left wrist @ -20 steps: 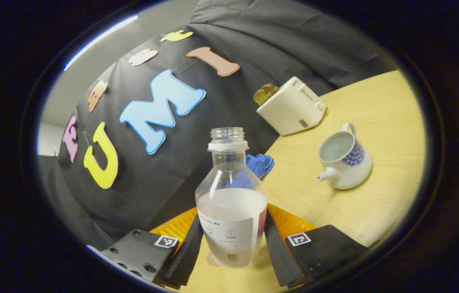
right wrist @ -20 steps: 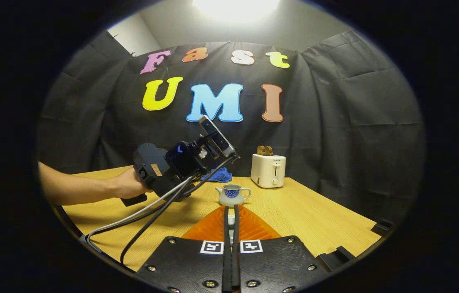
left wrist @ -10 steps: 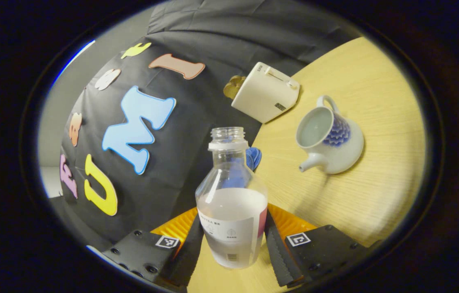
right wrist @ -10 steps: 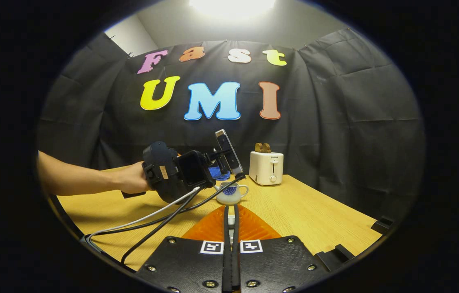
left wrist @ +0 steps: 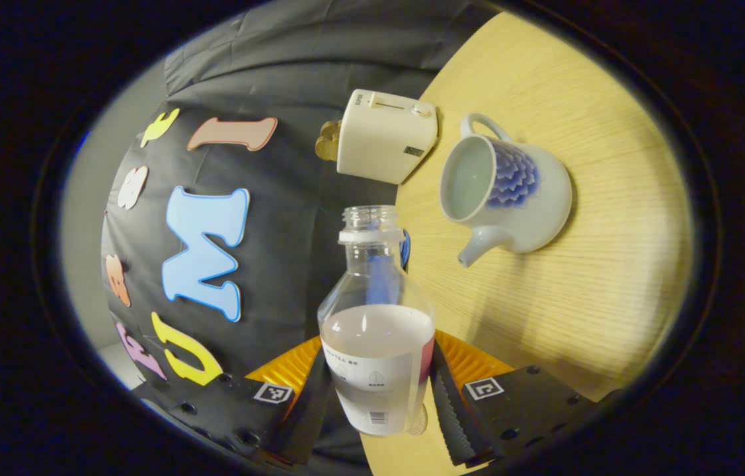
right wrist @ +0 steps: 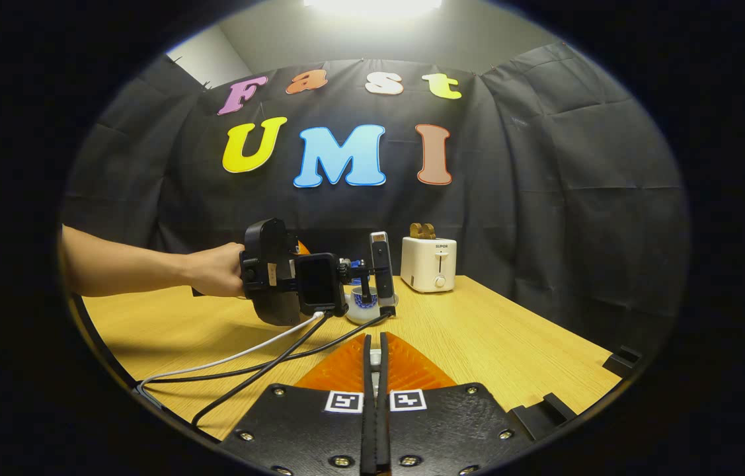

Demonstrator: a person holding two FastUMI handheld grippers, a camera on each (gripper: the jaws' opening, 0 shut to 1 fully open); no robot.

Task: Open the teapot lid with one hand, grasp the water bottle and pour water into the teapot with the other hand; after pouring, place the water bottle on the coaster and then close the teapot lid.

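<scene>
A clear water bottle (left wrist: 375, 330), uncapped and partly full, is clamped at its label between the fingers of my left gripper (left wrist: 377, 370). It is held in the air and tipped sideways, its mouth just left of the teapot (left wrist: 511, 192). The white teapot with a blue pattern sits lidless on the wooden table (left wrist: 577, 277), its inside visible. In the right gripper view, a hand (right wrist: 213, 277) holds the left gripper's body in front of the teapot (right wrist: 362, 309). My right gripper (right wrist: 375, 347) hangs low near the table's front, shut on a pale sliver, the teapot lid (right wrist: 375, 359).
A white toaster (left wrist: 385, 135) with toast stands at the back by the wall, also seen in the right gripper view as the toaster (right wrist: 430, 264). A blue cloth (left wrist: 405, 246) lies behind the bottle. Cables (right wrist: 246, 360) trail from the left gripper across the table.
The left gripper has rolled further sideways with the bottle and come closer to the teapot, which looks larger. The right gripper has hardly moved.
</scene>
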